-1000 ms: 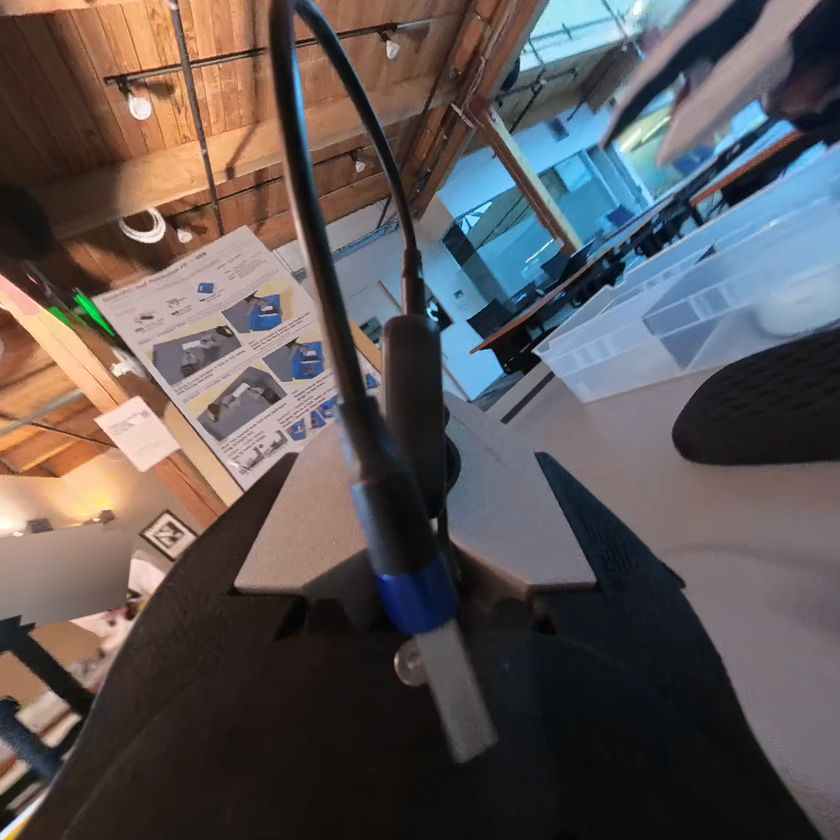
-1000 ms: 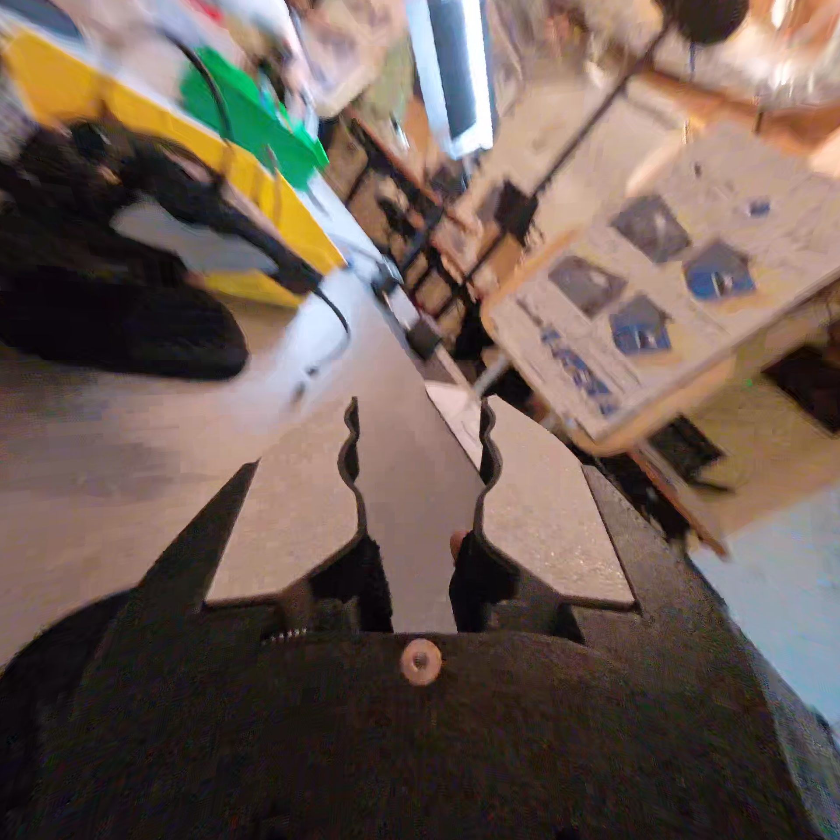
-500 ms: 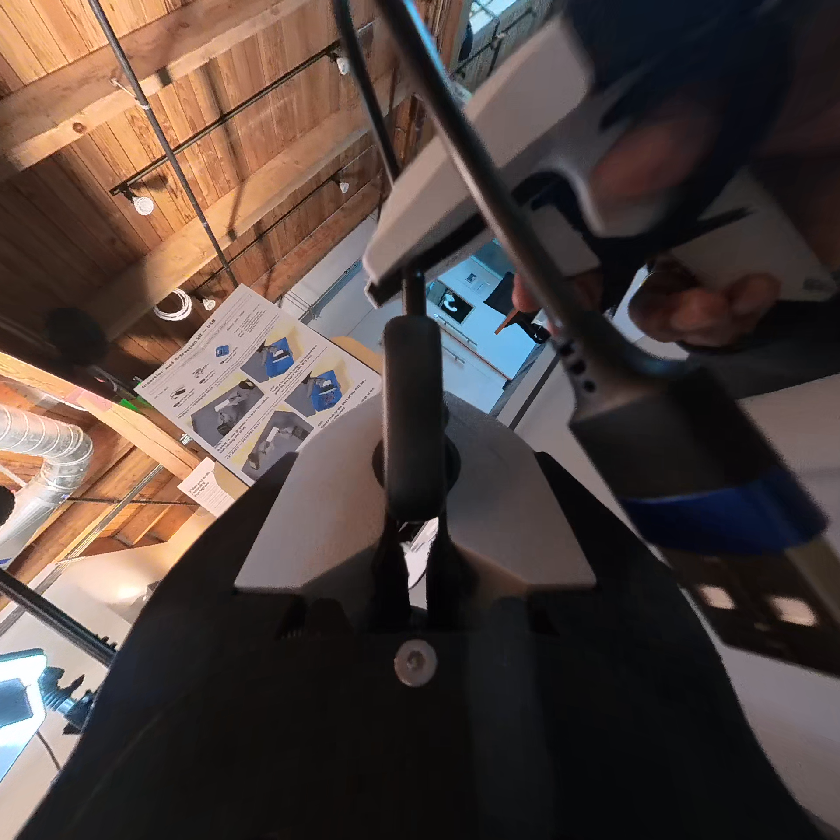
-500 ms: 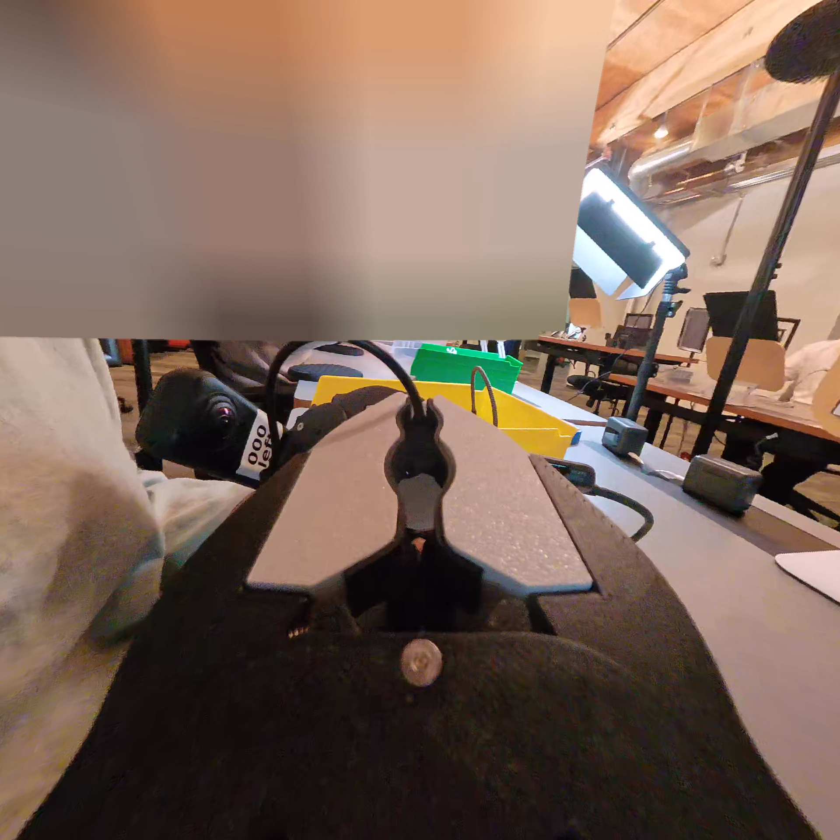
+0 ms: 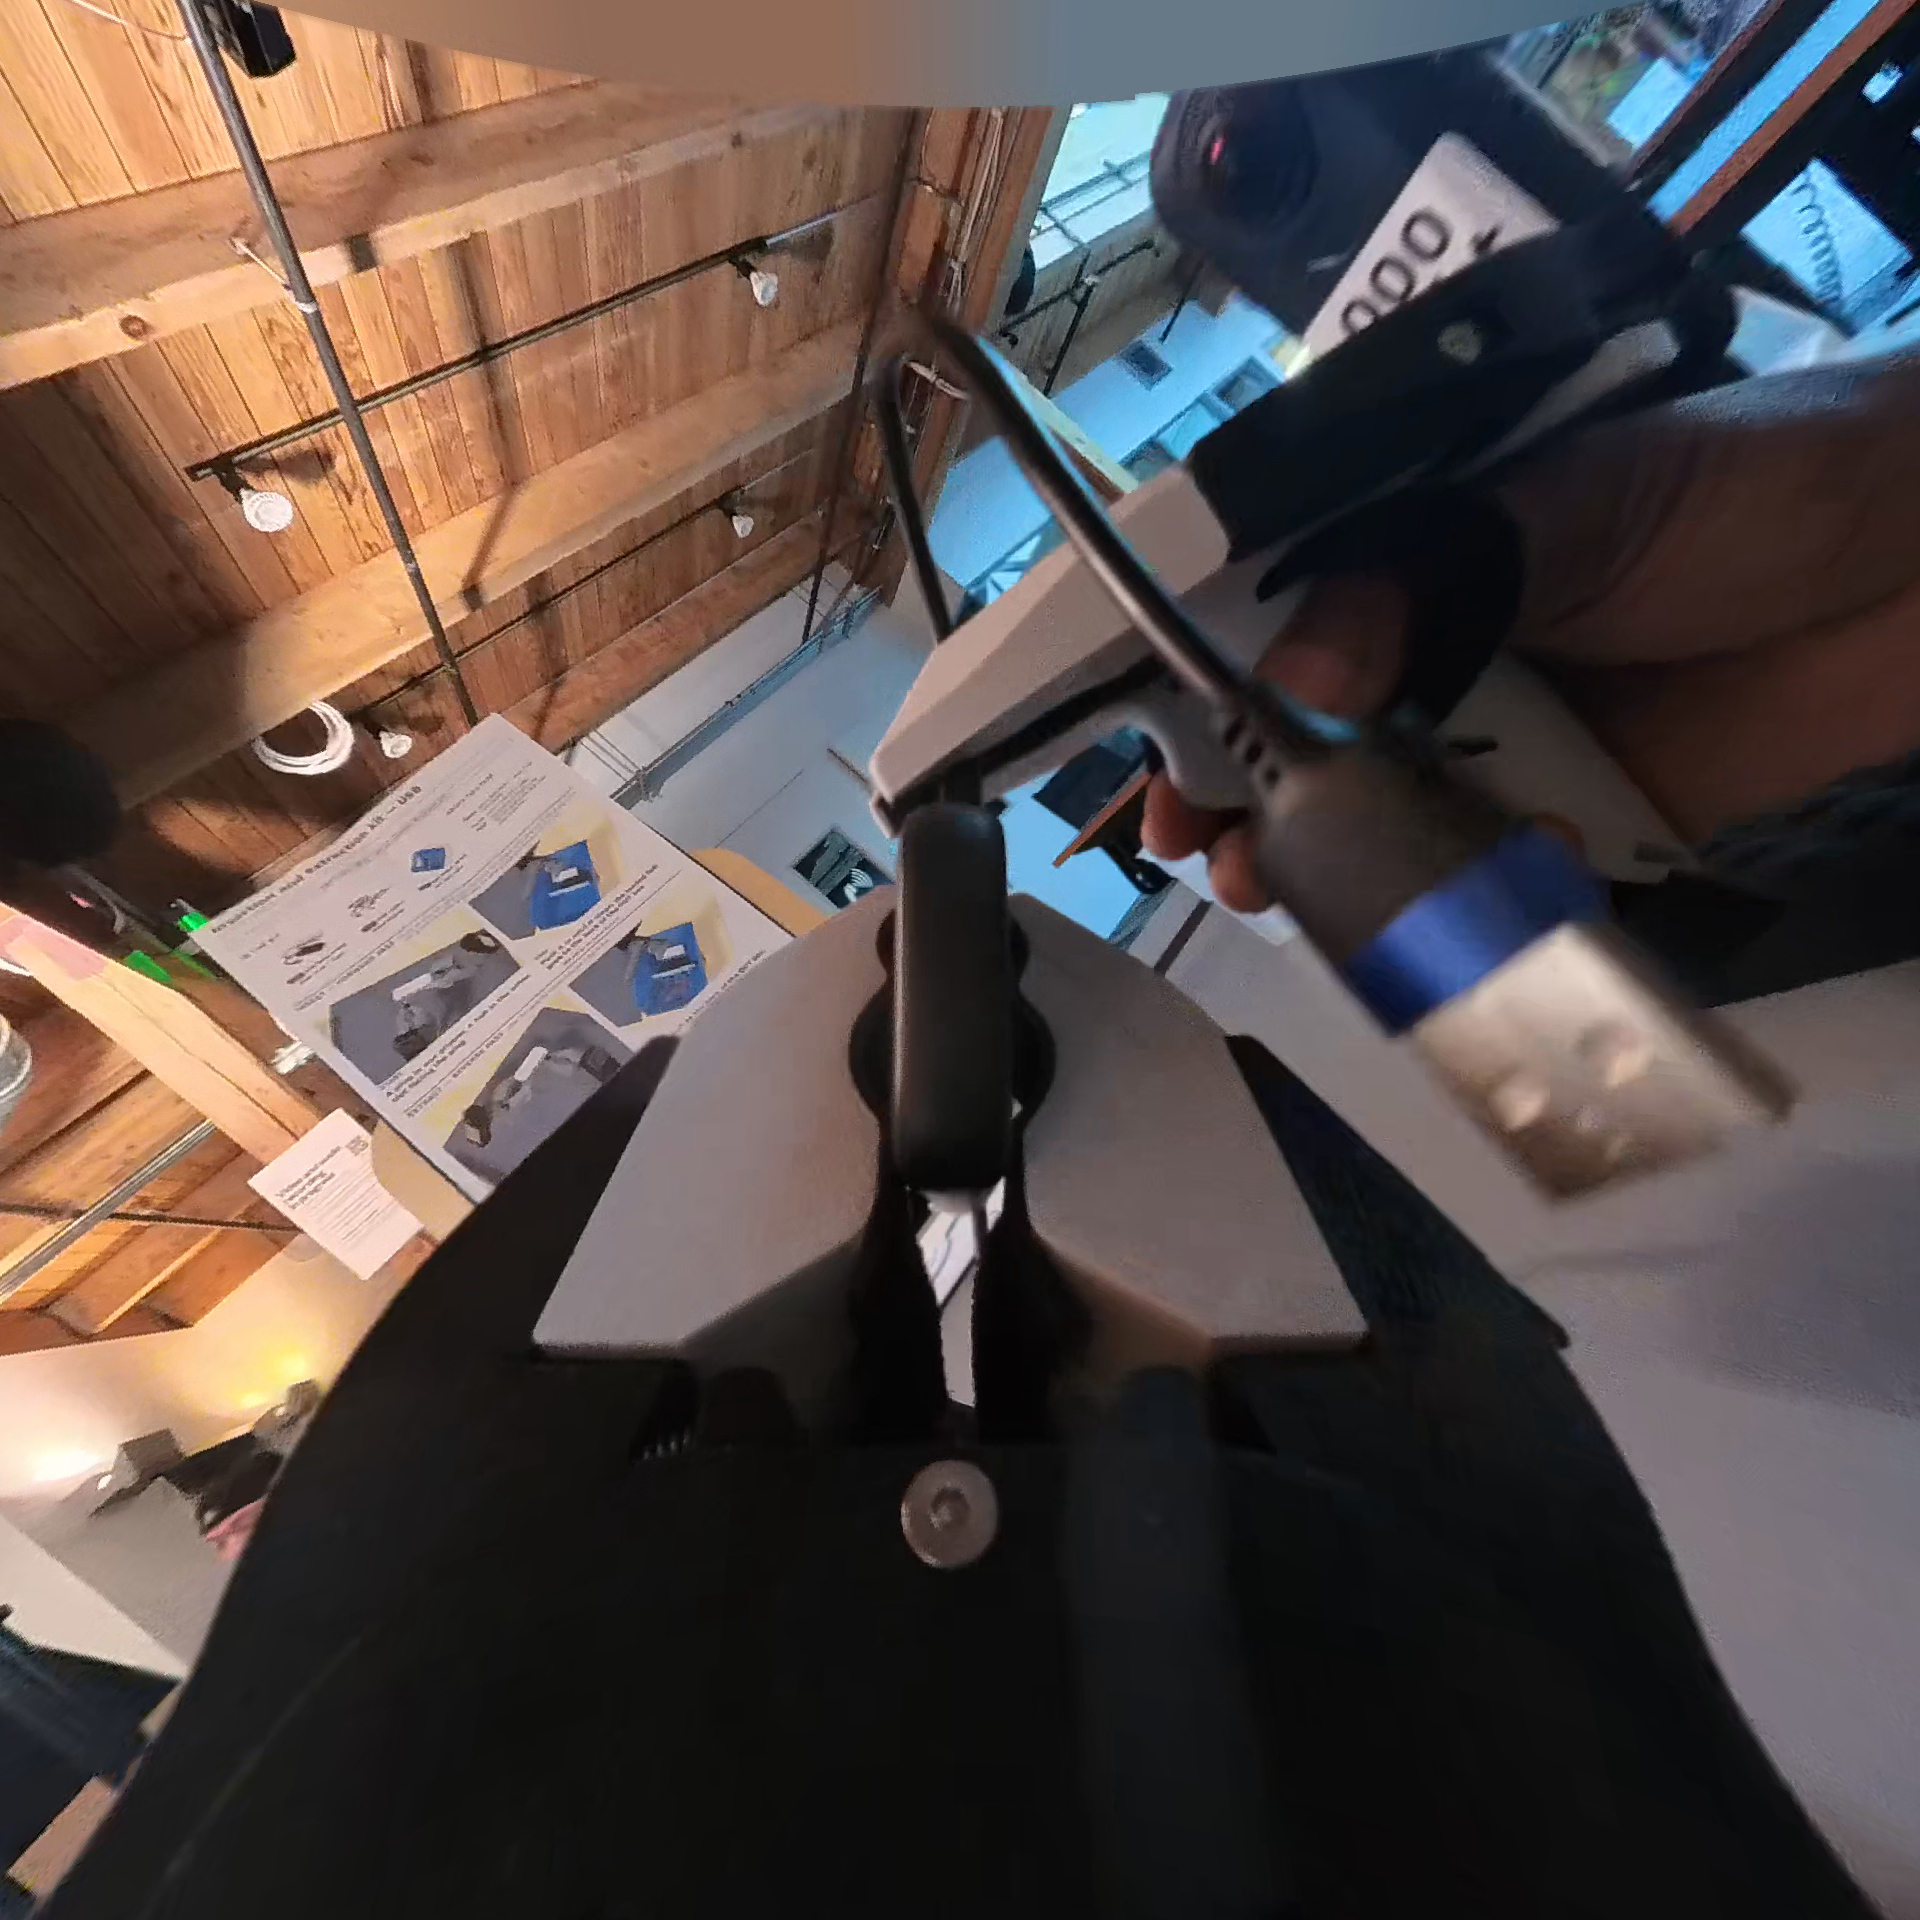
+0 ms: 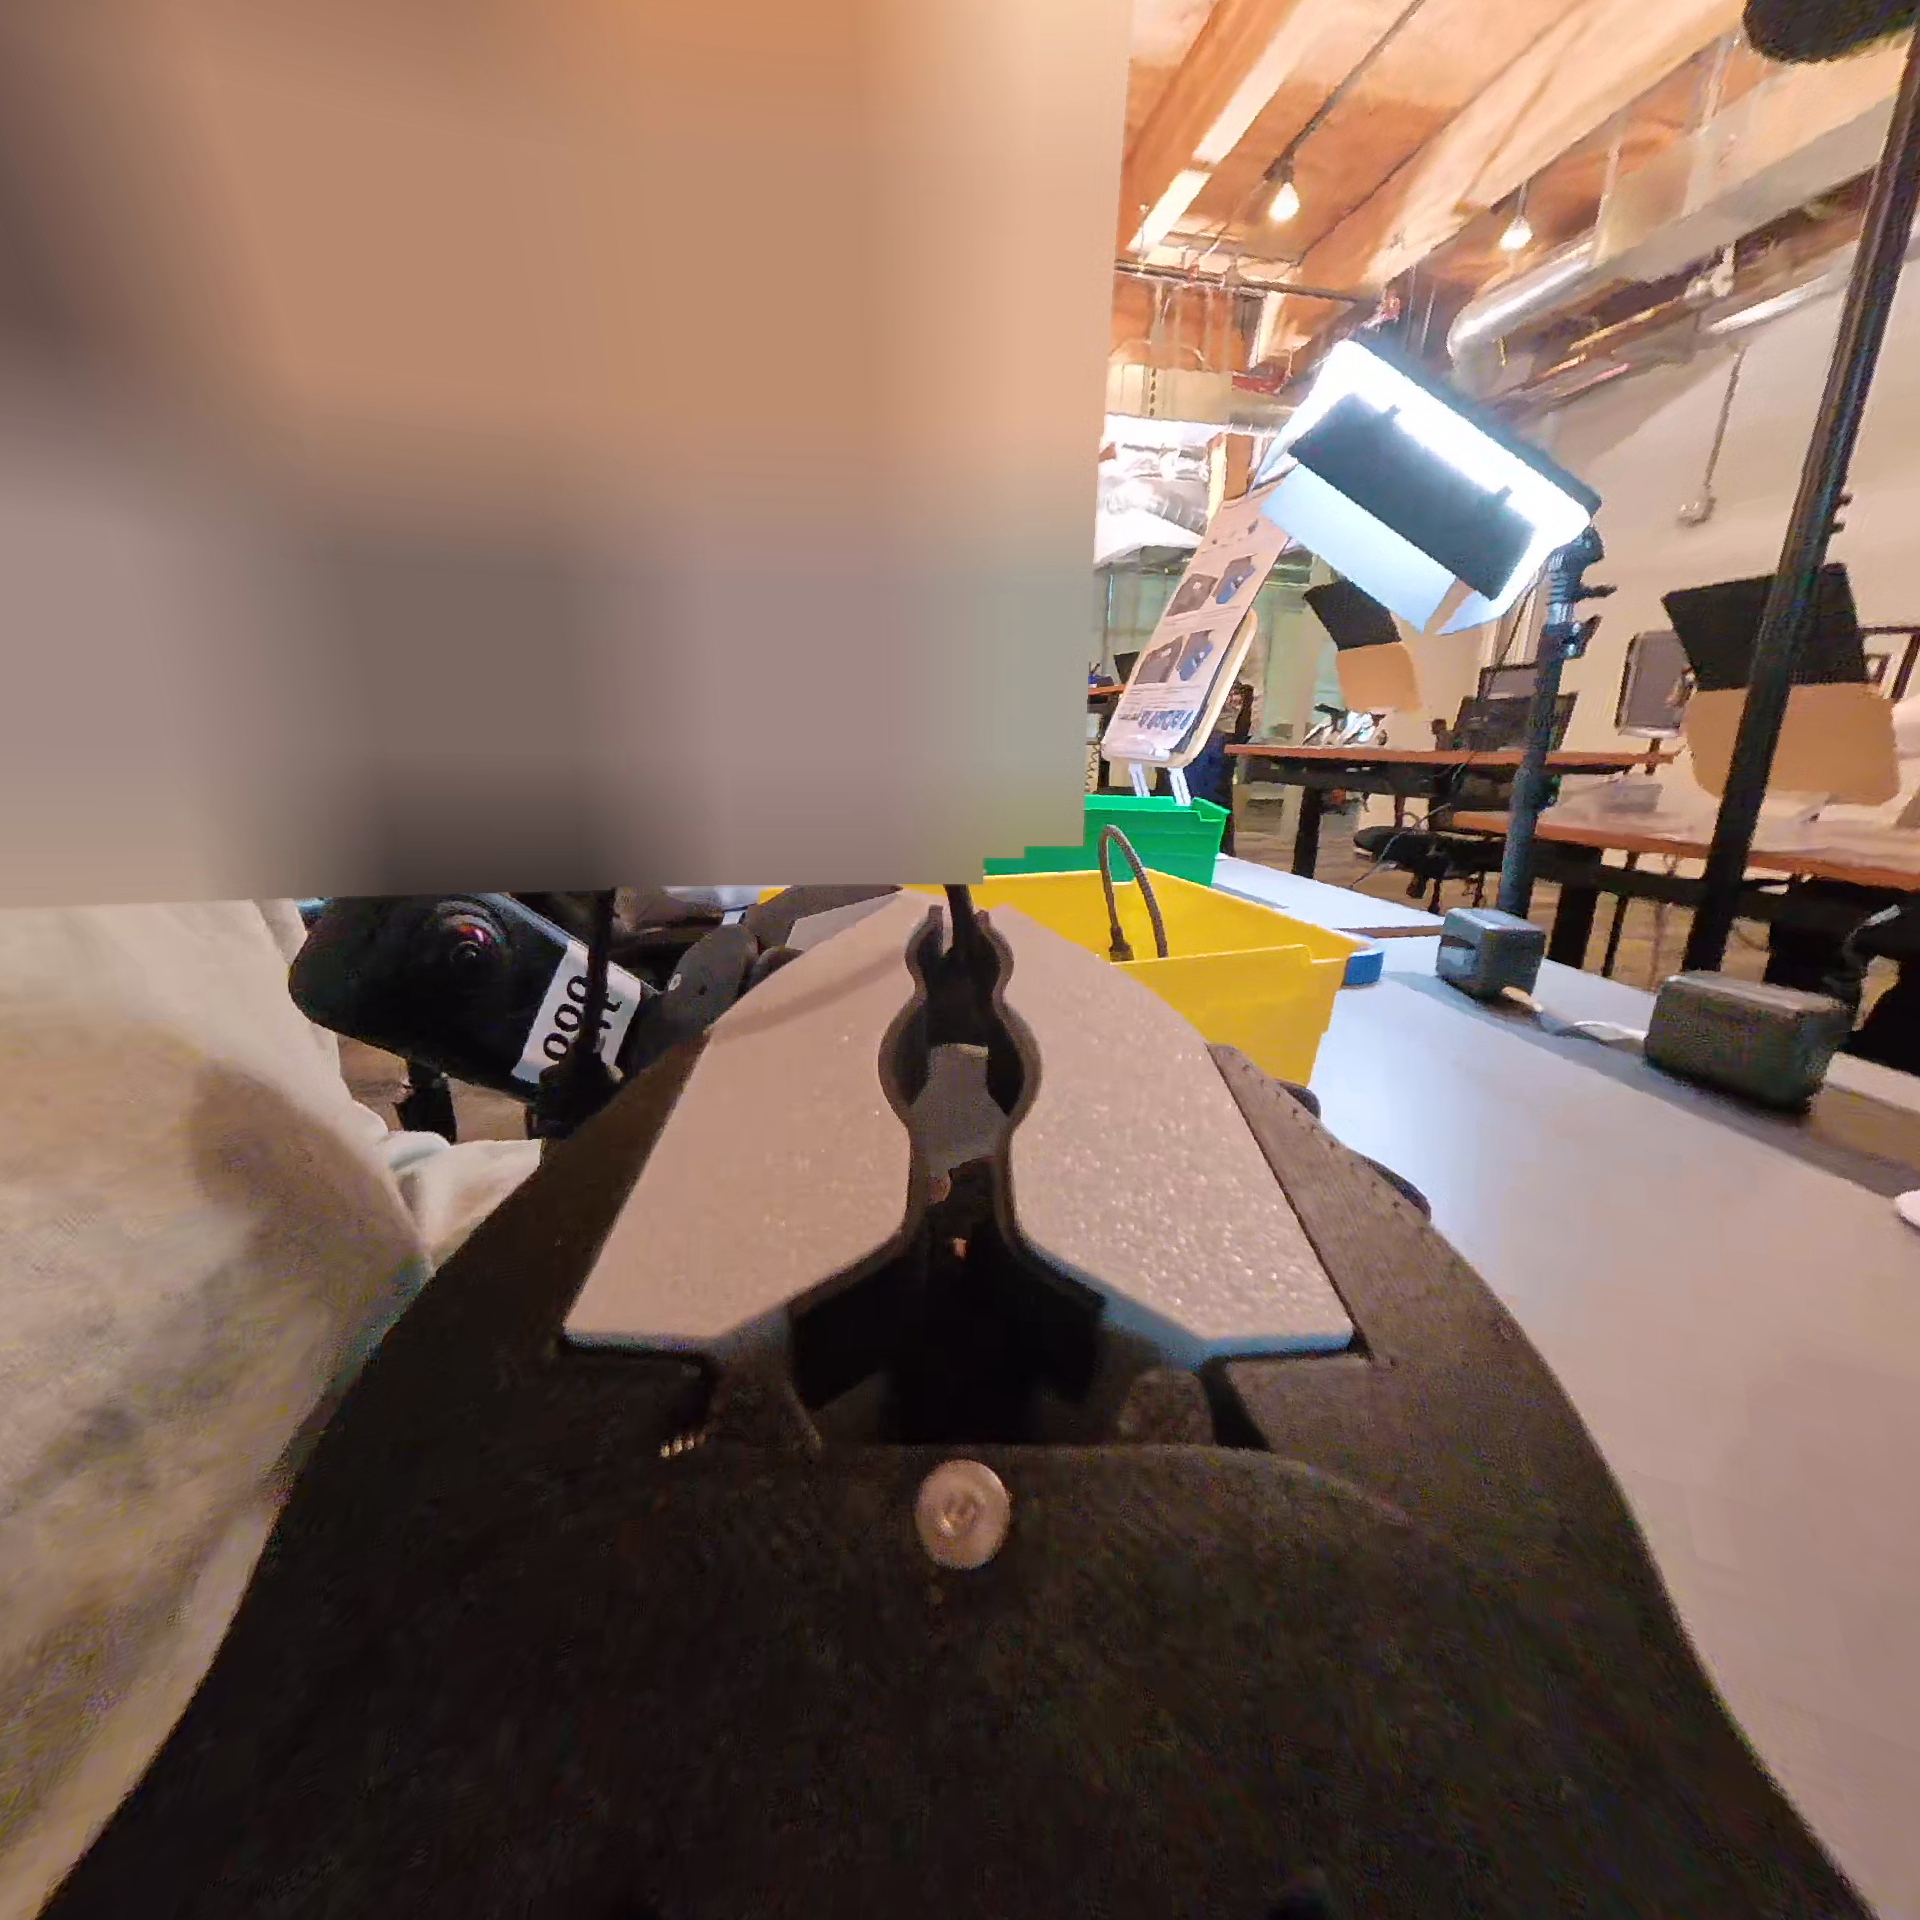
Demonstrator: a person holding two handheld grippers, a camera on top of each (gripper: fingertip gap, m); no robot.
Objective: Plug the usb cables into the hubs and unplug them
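Usb cable [image 5: 1049, 520], black, one item, held off the counter [image 6: 1558, 1247] between your two tools.

- Left gripper [image 5: 951, 935]: fingers clenched on the cable's dark oblong plug body [image 5: 948, 997], which stands upright at the centre of the left wrist view.
- Right gripper [image 6: 956, 935]: fingers clenched on the same cable just above that plug body. In the left wrist view it enters from 2 o'clock, with a hand [image 5: 1299, 748] around its grip. In its own view a short grey piece [image 6: 956, 1091] sits in the finger notch, and what it is cannot be told.
- Second plug [image 5: 1507, 966]: metal end with a blue band, blurred, hanging free at 3 o'clock, close to the left camera. The cable loops over to it from 12 o'clock.
- Hubs: two grey blocks, one [image 6: 1491, 951] and one [image 6: 1745, 1039], on the counter at 3 o'clock in the right wrist view, well apart from the cable.
- Bins: yellow bin [image 6: 1226, 966] at 1 o'clock with a cable end sticking up from it, and a green bin [image 6: 1153, 831] behind it.
- Printed matter: instruction poster [image 5: 499, 935] with photos at 9 o'clock, and a small white note [image 5: 332, 1195] below it.
- Labels: one white numbered sticker on each tool's camera housing, [image 5: 1403, 260] and [image 6: 582, 1023].
- Light panel [image 6: 1423, 499] on a stand at 1 o'clock.
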